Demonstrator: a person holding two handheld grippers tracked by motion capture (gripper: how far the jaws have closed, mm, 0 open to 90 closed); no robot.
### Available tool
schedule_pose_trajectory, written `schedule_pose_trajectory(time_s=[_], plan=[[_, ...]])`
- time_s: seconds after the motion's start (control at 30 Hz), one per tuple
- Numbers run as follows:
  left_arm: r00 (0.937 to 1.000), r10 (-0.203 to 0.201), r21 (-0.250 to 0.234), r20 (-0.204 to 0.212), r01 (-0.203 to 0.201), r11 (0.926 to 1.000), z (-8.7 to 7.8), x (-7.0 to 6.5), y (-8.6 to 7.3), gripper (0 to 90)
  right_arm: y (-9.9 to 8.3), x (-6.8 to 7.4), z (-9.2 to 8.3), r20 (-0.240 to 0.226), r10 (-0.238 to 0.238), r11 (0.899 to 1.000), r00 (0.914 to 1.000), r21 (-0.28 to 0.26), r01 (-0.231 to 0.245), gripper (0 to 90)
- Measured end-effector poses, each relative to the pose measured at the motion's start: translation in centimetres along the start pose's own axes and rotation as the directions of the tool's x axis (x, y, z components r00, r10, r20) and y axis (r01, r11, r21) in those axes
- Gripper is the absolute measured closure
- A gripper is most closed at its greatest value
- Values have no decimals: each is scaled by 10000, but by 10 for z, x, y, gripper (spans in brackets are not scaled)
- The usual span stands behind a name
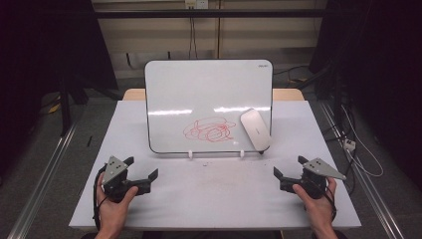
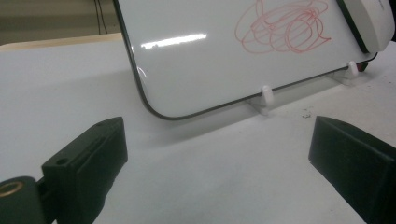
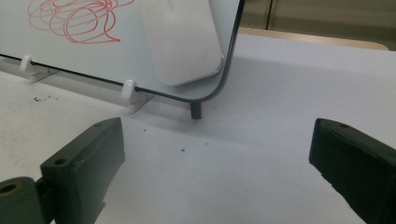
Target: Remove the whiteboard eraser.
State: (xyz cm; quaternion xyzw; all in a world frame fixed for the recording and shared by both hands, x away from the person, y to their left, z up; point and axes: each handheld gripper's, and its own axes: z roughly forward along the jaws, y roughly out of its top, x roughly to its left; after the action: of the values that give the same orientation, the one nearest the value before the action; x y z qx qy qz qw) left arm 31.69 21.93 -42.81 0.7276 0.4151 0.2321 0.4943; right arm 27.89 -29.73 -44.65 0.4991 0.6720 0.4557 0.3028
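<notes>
Resting near the front edge of the white table, two grippers are held by a person's hands, one at each side. The left gripper is held in the left hand, and its jaws are seen spread wide apart with nothing between them; in the left gripper view only bare tabletop lies in the gap. The right gripper is gripped by the right hand, and its jaws are likewise parted and empty. Farther back, at the middle of the table, a whiteboard is propped upright, leaning slightly backward, and is supported on two small white clips at its lower edge. A red scribble is drawn on the lower middle of the board. Just to the right of the scribble, a white eraser is stuck to the board's face near the lower right corner. Specks of dust are scattered on the table before the board. Beyond the table, cables and a pale wall are visible.
</notes>
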Motion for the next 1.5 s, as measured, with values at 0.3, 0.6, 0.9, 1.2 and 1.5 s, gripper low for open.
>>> schedule_pose_trajectory(time_s=[0.3,0.6,0.9,1.2,1.5], plan=[[10000,2,216,19,-3,9998,5,0,0,46,2,3,3,-150,-49,9999,9999,138,51,35],[9996,-209,432,197,201,9989,7,1,-3,47,14,8,10,-262,-252,9989,9993,386,262,32],[9999,-126,237,-24,127,9996,3,2,-1,47,23,20,22,-374,-481,9968,9981,615,503,43],[9998,-50,293,170,45,9996,7,0,0,47,41,28,40,-312,-795,9964,9963,282,804,30],[9999,-24,235,146,20,9997,6,-1,0,47,53,35,51,-372,-1289,9908,9910,374,1303,63]])
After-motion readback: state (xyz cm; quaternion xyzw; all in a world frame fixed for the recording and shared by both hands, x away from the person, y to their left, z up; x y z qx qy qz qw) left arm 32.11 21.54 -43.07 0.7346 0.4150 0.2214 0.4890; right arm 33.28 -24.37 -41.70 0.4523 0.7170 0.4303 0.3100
